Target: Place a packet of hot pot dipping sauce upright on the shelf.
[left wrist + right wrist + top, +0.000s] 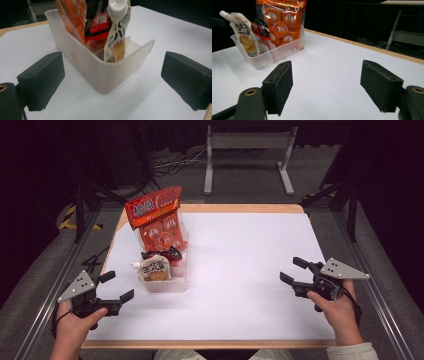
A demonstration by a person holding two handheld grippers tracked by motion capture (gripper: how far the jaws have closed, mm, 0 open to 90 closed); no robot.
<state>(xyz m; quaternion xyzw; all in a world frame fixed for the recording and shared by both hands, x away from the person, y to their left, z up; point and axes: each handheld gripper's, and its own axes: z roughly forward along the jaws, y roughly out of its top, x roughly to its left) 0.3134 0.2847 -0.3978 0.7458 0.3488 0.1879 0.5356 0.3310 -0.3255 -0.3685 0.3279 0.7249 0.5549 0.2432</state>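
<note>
A clear plastic bin [172,285] [95,67] [264,58] stands on the left half of the white table [240,260]. Upright in it are an orange snack bag [157,220] [280,23], a red and black packet [162,254] [98,27] and a white spouted pouch [154,270] [116,32] [244,32]. My left gripper [120,287] [112,77] is open near the table's front left corner, its jaws pointing at the bin with nothing between them. My right gripper [294,270] [327,82] is open near the right edge, empty, facing left across the table.
A wooden rim [240,208] borders the table's far side. Metal rails [370,285] run along both sides. A grey metal stand [247,155] and cables lie on the floor beyond the table.
</note>
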